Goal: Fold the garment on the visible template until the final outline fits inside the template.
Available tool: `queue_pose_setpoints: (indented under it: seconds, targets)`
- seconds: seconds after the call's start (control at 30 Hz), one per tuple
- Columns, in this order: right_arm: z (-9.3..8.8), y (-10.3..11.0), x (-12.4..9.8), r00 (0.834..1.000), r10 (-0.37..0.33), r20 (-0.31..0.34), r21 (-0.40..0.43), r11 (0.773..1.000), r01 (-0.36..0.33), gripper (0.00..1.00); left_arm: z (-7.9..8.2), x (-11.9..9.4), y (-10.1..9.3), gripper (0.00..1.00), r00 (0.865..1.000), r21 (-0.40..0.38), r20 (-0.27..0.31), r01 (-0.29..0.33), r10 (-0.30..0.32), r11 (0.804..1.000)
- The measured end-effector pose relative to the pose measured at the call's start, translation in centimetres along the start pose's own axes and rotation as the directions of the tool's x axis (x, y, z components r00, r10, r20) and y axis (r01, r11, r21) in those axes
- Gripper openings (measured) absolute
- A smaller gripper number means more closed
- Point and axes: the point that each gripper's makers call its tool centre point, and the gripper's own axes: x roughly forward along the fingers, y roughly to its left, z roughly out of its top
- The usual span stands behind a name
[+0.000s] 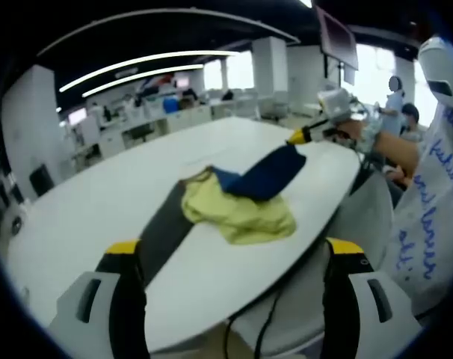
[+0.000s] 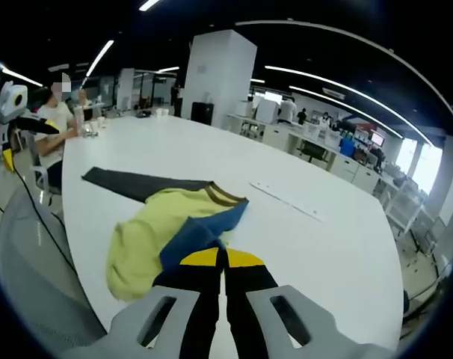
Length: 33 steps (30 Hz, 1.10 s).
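Nearest in the right gripper view, right tongs (image 2: 223, 278) pressed together on a blue sleeve of the garment (image 2: 178, 235), lifting it off the white bench (image 2: 324, 247), probably to carry that part over the body for a fold. Across the bench in the left gripper view, left tongs (image 1: 230, 258) spread wide and holding nothing, hovering off the near edge, seemingly waiting. Beyond them, yellow and blue garment bunched near the middle of the bench, partly over a dark grey template (image 1: 163, 228) running toward the near edge. Fold unfinished; outline spilling past the template. Farther off, desks and seated people.
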Motion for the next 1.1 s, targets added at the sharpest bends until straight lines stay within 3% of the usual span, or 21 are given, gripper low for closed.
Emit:
queue_pose_setpoints:
  seconds: [0.4,0.6,0.73,1.1]
  targets:
    - [-2.1,-3.6,-0.3,0.999,-0.033,-0.010,0.052,0.998,0.034,0.02,0.7,0.4,-0.6,0.96,1.000,0.005,-0.017,-0.010,0.010,1.000]
    - [-3.3,-4.8,-0.3,0.999,-0.041,-0.031,0.047,0.998,0.043,0.02,1.1,0.6,-0.6,0.95,0.999,0.030,-0.036,-0.001,0.002,1.000]
    - [-3.9,-5.5,-0.6,0.998,-0.051,-0.041,0.042,0.998,0.053,0.02,1.5,0.7,-0.8,0.95,1.000,0.016,-0.017,0.009,-0.008,1.000]
    - [-6.6,-9.4,-1.0,0.991,-0.107,-0.084,0.048,0.993,0.111,0.02,1.6,0.8,-1.2,0.94,1.000,0.011,-0.024,0.006,-0.005,1.000]
